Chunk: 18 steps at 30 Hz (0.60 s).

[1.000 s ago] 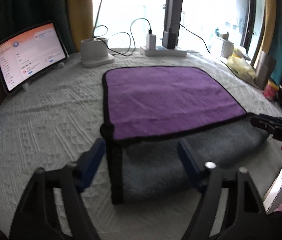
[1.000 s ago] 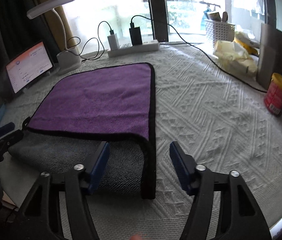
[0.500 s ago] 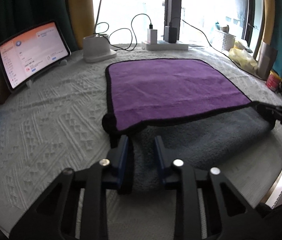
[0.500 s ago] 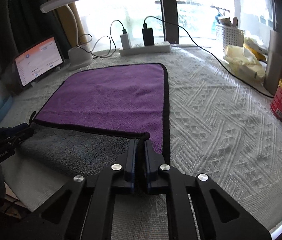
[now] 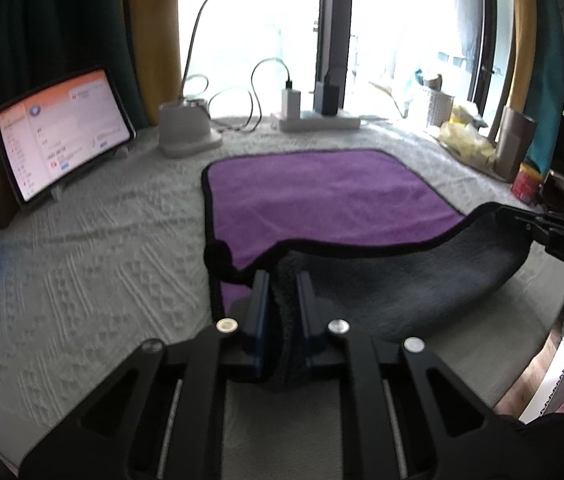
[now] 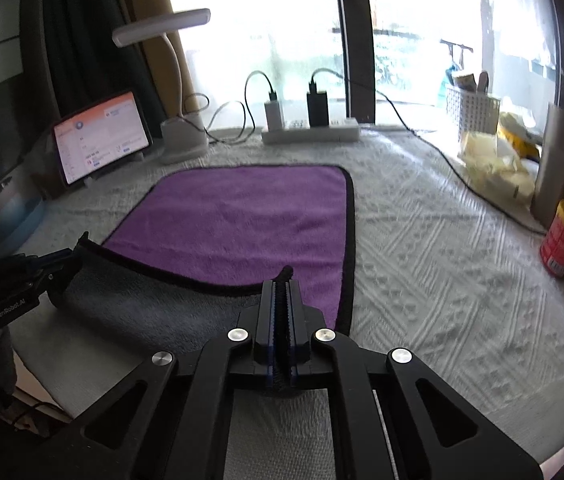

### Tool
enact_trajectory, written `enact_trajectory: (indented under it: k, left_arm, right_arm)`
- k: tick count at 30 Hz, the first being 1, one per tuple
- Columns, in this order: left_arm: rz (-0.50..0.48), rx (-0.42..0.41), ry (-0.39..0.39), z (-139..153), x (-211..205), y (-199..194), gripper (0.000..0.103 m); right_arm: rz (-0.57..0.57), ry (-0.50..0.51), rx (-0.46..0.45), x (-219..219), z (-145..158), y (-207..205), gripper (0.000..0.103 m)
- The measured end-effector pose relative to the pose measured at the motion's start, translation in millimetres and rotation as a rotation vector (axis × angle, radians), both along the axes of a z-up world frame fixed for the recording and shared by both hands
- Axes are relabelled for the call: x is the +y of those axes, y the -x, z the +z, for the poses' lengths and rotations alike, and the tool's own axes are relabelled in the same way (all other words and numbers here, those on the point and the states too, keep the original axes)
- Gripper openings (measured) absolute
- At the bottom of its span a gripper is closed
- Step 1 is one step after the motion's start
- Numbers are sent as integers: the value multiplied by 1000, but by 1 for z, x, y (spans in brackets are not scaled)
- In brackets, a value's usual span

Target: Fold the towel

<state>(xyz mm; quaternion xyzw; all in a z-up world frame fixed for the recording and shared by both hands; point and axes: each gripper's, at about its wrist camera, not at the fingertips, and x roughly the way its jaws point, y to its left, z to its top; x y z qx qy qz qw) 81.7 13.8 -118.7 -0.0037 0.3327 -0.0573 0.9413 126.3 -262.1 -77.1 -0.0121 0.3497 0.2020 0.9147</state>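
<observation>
Left gripper clamped on towel near corner; right gripper pinching opposite near corner; grey underside sagging between, purple face beyond.

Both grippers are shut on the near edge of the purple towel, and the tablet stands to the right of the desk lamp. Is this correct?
Not fully. The tablet stands to the left of the desk lamp, as the right wrist view shows. The rest holds: the left gripper and the right gripper are both shut on the near edge of the purple towel.
</observation>
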Motion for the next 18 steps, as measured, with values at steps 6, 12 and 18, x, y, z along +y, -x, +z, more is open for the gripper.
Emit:
enact_trajectory:
  k: [6, 12, 18]
  left_arm:
    - [-8, -36, 9, 18, 3, -9, 14]
    - [-24, -70, 7, 31, 2, -20, 14]
    - [-23, -94, -1, 40, 6, -38, 14]
  right_arm:
    - [11, 10, -57, 3, 18, -10, 5]
    - [11, 15, -104, 4, 32, -26, 5]
    - [17, 19, -136, 7, 42, -44, 5]
